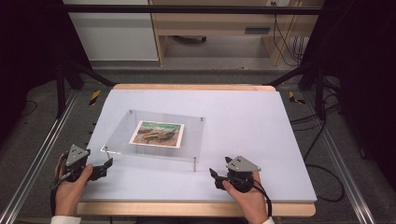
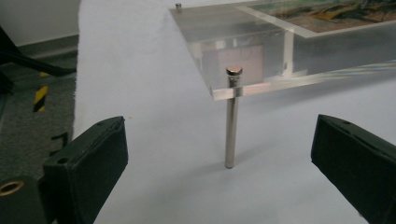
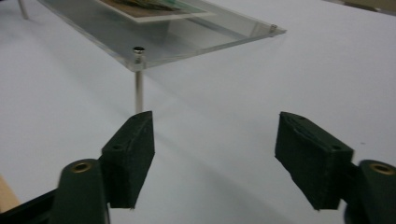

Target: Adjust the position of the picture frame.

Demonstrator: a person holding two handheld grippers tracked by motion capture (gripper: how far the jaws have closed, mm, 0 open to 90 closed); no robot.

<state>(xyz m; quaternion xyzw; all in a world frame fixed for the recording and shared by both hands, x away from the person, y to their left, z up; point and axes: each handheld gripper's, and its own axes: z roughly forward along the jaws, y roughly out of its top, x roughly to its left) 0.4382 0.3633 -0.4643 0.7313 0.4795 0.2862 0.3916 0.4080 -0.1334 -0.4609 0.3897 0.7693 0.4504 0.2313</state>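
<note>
Gaping left gripper [image 2: 219, 163] before clear stand [image 2: 224, 32], picture [image 2: 327, 11] cut off.

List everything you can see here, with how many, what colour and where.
Clear plate: one, see-through, raised above the left middle of the table.
Metal legs: four, silver, one under each corner of the plate.
Picture: one, green and brown with a white border, flat on the plate.
Table: one, pale top with a wooden edge, middle of the high view.
Cabinet: one, light wood, behind the table.
Cables: several, black, on the floor to the right.
Left gripper: one, black, near left corner of the plate, fingers open, nothing between them.
Right gripper: one, black, near right corner, fingers open, nothing between them.
</note>
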